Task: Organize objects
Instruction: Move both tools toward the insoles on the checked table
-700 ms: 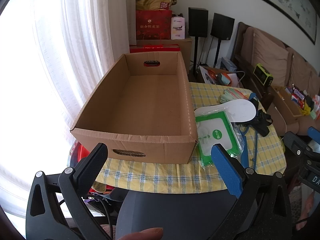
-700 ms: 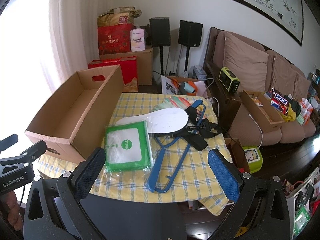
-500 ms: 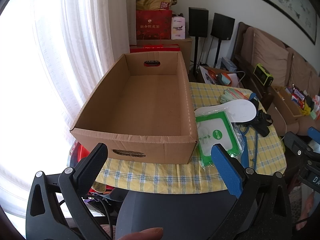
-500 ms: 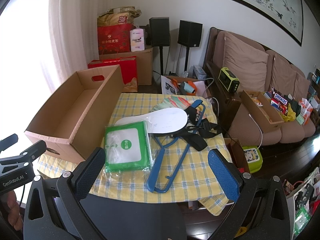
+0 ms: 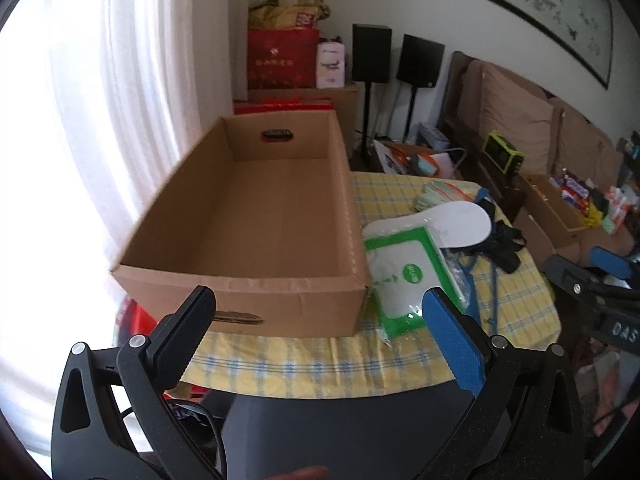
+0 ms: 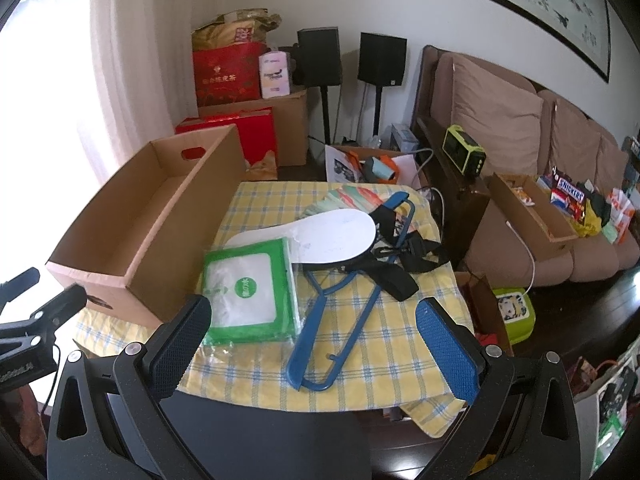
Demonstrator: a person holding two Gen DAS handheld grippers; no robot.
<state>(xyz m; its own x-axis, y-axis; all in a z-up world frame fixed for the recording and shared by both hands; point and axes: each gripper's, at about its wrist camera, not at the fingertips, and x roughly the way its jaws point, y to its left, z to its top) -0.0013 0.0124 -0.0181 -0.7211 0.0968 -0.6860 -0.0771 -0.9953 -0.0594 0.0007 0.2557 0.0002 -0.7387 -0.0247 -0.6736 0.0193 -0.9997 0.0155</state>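
An open, empty cardboard box (image 5: 260,216) stands on the left of the yellow checked table (image 6: 256,208); it also shows in the right wrist view (image 6: 132,224). Beside it lie a green packet (image 6: 248,284), a white insole (image 6: 328,236), a blue hanger (image 6: 340,316), a black strap (image 6: 400,264) and a striped cloth (image 6: 352,196). The packet (image 5: 404,272) and insole (image 5: 456,224) show in the left wrist view too. My left gripper (image 5: 320,320) is open and empty before the box's near wall. My right gripper (image 6: 316,328) is open and empty above the table's near edge, over the hanger.
A brown sofa (image 6: 520,128) with a snack box (image 6: 532,208) stands to the right. Red gift boxes (image 6: 228,76), cartons and two black speakers (image 6: 320,56) stand behind the table. A white curtain (image 5: 120,80) hangs at the left.
Both grippers have moved slightly forward toward the table. The box and the objects look a little closer. Nothing on the table has moved.
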